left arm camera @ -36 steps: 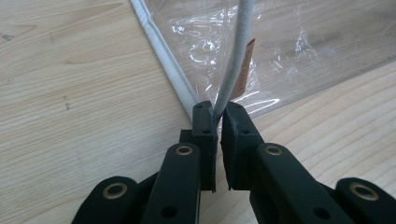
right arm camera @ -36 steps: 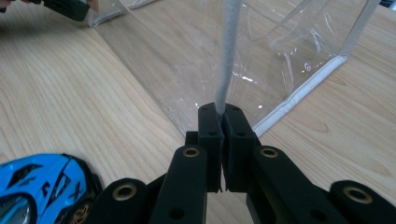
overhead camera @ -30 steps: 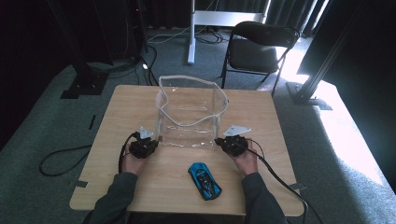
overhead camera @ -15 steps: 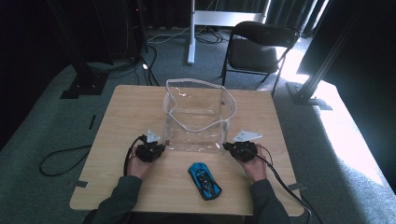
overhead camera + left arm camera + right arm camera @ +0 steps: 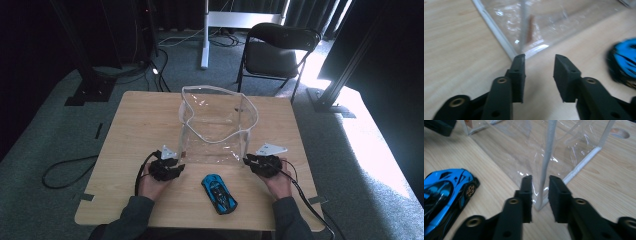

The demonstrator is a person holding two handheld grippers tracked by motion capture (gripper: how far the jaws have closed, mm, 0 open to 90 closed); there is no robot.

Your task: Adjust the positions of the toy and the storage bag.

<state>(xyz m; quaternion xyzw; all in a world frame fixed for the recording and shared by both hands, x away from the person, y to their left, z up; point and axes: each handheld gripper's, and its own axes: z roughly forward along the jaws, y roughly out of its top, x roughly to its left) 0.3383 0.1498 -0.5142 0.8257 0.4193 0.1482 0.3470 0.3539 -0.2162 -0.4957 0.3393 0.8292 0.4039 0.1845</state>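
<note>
A clear plastic bag point(image 5: 215, 142) with white seams stands open-topped mid-table. A blue toy car point(image 5: 219, 194) lies in front of it, near the front edge. My left gripper point(image 5: 167, 167) is open at the bag's front left bottom corner; in the left gripper view point(image 5: 540, 58) that corner point(image 5: 516, 51) touches the left jaw's tip, and the car point(image 5: 625, 61) is at the right edge. My right gripper point(image 5: 260, 164) is at the front right corner. In the right gripper view point(image 5: 541, 180) it is open around the bag's upright corner seam point(image 5: 547, 157), with the car point(image 5: 444, 187) at the left.
The wooden table point(image 5: 140, 125) has bare room left and right of the bag. A round hole point(image 5: 620, 133) in the tabletop lies beyond the bag. A black folding chair point(image 5: 280, 50) stands behind the table. Cables point(image 5: 65, 170) trail on the floor at left.
Both grippers have drawn back toward the person along the table. The bag has come nearer with them and its opening has narrowed. The car has not moved.
</note>
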